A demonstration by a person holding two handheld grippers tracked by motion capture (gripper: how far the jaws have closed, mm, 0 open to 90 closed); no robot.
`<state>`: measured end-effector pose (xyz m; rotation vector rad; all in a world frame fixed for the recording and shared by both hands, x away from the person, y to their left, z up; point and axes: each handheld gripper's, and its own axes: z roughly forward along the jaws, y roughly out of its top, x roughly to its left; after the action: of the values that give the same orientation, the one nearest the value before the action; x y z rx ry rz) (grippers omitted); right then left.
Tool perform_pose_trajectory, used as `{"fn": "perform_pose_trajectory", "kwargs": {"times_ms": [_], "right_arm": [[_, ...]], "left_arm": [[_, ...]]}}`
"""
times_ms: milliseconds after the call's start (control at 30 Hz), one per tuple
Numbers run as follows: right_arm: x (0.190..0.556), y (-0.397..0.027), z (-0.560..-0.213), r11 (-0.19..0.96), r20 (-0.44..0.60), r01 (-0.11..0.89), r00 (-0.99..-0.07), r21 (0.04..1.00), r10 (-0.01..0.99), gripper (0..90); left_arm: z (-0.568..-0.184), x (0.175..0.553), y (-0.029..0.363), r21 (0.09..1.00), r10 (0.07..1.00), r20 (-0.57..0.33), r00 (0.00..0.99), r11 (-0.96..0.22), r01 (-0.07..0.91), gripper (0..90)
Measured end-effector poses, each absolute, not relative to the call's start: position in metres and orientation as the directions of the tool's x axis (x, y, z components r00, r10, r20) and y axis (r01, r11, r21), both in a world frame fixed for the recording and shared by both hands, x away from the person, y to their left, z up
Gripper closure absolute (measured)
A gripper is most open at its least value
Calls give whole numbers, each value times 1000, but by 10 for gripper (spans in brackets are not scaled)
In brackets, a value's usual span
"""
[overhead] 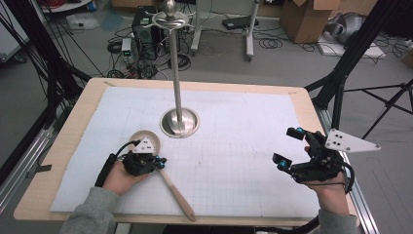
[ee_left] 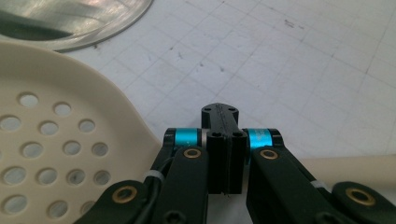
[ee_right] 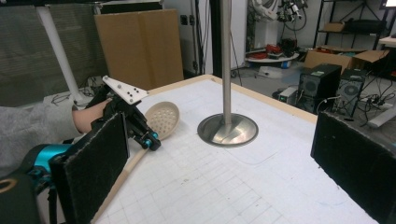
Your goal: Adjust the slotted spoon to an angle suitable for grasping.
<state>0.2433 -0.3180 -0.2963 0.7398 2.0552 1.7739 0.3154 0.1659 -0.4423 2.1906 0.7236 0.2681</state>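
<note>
Skimmer first: the pale slotted spoon (overhead: 148,141) lay on the white mat at your left, its perforated bowl toward the stand and its wooden handle (overhead: 178,195) running back toward your edge of the bench (overhead: 80,109), slanting to the right. Your left gripper (overhead: 158,163) sat right over the neck where bowl meets handle, so the long axis crossed beneath the jaws rather than lining up with them. In the left gripper view those jaws were pressed together, pad against pad, with the bowl (ee_left: 56,140) just to one side and the handle (ee_left: 350,165) passing out on the other; nothing was pinched between them, and whether they rested on the neck I could not tell. You would have needed to part them before any grasp, I judged, and set them astride the handle across its width. Your right gripper (overhead: 288,146) hung well apart on the far right of the mat, jaws wide and empty, so the left hand was plainly the nearer one. What could have got in the way was the metal stand (overhead: 179,122), whose round base sat just beyond the bowl and whose pole (overhead: 174,63) rose straight up; a lift or swing toward it would have needed room.
</note>
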Motion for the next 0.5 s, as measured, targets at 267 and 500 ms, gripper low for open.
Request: {"fn": "perform_pose_trajectory", "kwargs": {"times_ms": [267, 500], "right_arm": [[244, -319, -296, 89, 89, 172, -808, 981, 582, 30], [245, -316, -296, 96, 86, 171, -814, 981, 574, 31]], "left_arm": [[-442, 309, 184, 751, 605, -40, 795, -507, 423, 898], [-442, 305, 195, 808, 594, -92, 799, -424, 408, 898]]}}
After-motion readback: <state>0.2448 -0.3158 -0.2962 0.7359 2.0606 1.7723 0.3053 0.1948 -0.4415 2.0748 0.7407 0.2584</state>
